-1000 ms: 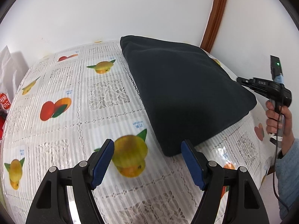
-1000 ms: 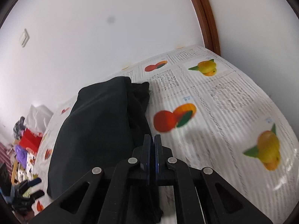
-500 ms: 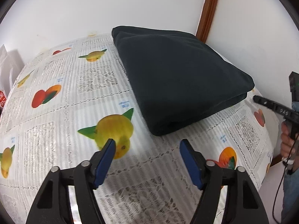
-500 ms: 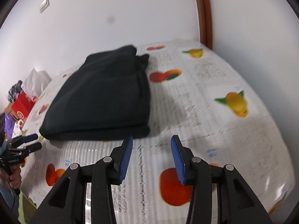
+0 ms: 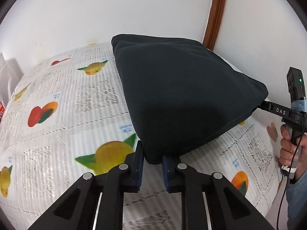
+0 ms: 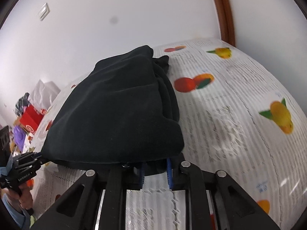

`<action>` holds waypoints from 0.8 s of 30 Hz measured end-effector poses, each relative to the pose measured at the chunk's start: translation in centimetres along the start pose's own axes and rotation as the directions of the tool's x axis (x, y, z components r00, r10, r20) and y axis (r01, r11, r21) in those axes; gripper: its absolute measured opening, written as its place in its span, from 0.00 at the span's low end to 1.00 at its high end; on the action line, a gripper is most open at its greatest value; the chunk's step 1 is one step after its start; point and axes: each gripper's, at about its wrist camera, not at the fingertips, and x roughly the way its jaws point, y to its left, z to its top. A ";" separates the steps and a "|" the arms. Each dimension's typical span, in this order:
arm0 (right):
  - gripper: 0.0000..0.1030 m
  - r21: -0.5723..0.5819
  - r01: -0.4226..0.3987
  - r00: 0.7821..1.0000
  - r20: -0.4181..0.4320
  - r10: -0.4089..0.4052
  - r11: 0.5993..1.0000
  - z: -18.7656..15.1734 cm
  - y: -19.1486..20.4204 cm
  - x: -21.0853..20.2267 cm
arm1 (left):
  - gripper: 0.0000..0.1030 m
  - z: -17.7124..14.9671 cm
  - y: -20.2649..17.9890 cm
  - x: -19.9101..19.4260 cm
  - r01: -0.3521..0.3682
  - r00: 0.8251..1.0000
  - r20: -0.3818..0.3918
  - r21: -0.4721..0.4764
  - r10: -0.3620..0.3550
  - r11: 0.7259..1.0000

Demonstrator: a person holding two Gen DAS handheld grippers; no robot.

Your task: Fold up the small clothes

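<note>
Both claws, left claw (image 5: 152, 164) and right claw (image 6: 155, 169), seemingly pinch the dark folded garment's (image 5: 180, 95) near corners.

Home – fruit-print tablecloth (image 5: 80, 103), clutter (image 6: 28, 115) nearby.

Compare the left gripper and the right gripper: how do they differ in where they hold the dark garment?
The left gripper pinches the folded dark garment at its near left corner; the right gripper pinches the opposite near corner. Cloth drapes over the right's fingers, not the left's. Both have blue pads and are closed on cloth.
</note>
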 end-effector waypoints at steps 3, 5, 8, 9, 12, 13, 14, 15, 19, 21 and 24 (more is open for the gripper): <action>0.16 -0.013 -0.021 1.000 -0.009 0.021 1.000 0.7 1.2 1.0 | 0.15 0.0 1.6 -0.6 -0.012 1.000 0.007 -0.015 0.012 1.000; 0.16 -0.029 -0.043 0.999 -0.019 0.042 0.999 1.4 2.4 2.1 | 0.15 0.0 2.9 -0.9 -0.038 0.999 0.007 -0.028 0.038 0.999; 0.16 -0.066 -0.070 0.997 -0.035 0.068 0.995 2.2 4.8 3.7 | 0.15 -0.1 5.1 -1.0 -0.067 0.998 -0.006 -0.059 0.066 0.996; 0.16 -0.075 -0.075 0.997 -0.039 0.072 0.994 2.3 5.2 4.0 | 0.16 -0.1 5.7 -1.0 -0.069 0.998 -0.014 -0.071 0.068 0.995; 0.23 -0.103 -0.077 0.996 -0.058 0.071 0.992 2.6 6.4 4.4 | 0.19 -0.2 6.8 -0.9 -0.055 0.998 -0.031 -0.099 0.052 0.994; 0.23 -0.107 -0.067 0.996 -0.062 0.060 0.992 2.5 6.5 4.1 | 0.20 -0.2 6.9 -0.9 -0.049 0.998 -0.032 -0.101 0.046 0.994; 0.23 -0.111 -0.053 0.997 -0.054 0.047 0.992 2.3 6.5 3.4 | 0.20 -0.2 7.0 -0.9 -0.046 0.999 -0.032 -0.101 0.043 0.994; 0.23 -0.121 -0.053 0.998 -0.043 0.048 0.991 2.1 6.5 2.4 | 0.20 -0.3 7.0 -0.9 -0.047 0.999 -0.031 -0.098 0.044 0.994; 0.38 -0.188 -0.047 0.999 -0.001 0.048 0.981 1.9 7.3 -0.9 | 0.31 -0.3 6.9 -0.6 -0.065 0.998 -0.032 -0.092 0.063 0.994; 0.45 -0.203 -0.035 0.998 0.039 0.044 0.978 2.8 8.0 -1.8 | 0.38 -0.1 7.3 -0.4 -0.072 0.997 -0.033 -0.106 0.068 0.992; 0.45 -0.205 -0.038 0.996 0.068 0.053 0.978 5.0 9.0 -1.2 | 0.46 -0.1 7.8 -0.2 -0.081 0.996 -0.040 -0.125 0.077 0.989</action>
